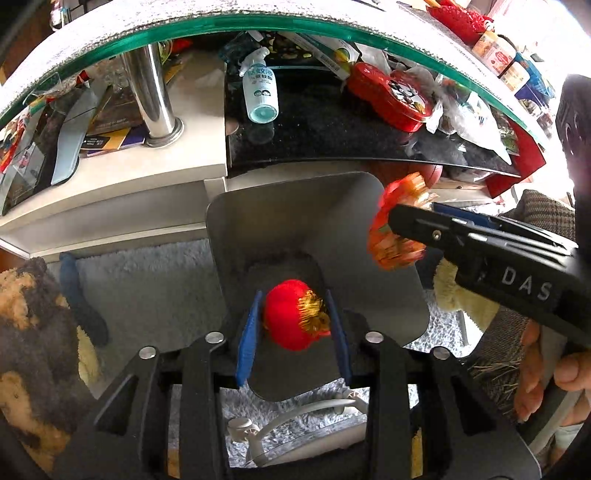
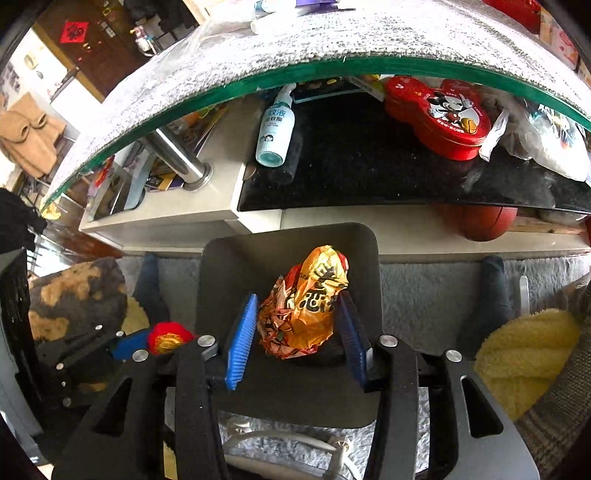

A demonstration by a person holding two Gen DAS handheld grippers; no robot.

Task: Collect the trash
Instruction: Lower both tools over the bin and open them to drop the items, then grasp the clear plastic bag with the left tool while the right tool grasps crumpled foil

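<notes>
1. Your left gripper [image 1: 295,326] is clamped on a red ball-like piece of trash [image 1: 291,319] with gold foil on its side. Both blue pads [image 1: 246,341] press against it. It sits directly over the open grey bin [image 1: 332,206], above the dark bottom.
2. Your right gripper [image 2: 297,332] grips a crumpled orange snack wrapper [image 2: 304,301], pads touching both sides. It is also held over the grey bin's mouth.
3. From the left wrist view, the right gripper comes in from the right with the wrapper above the bin's right rim. The wrapper is motion-blurred there.
4. From the right wrist view, the left gripper and its red ball sit low left, just beside the bin's left wall.
5. The bin stands on a pale shaggy rug [image 2: 424,288], right against the white base of a glass-topped table [image 1: 229,22].
6. On the black shelf under the glass: a spray bottle [image 2: 275,129] lying down and a red Mickey tin [image 2: 439,114], well apart.
7. A basketball [image 2: 480,221] is under the shelf, right of the bin.
</notes>
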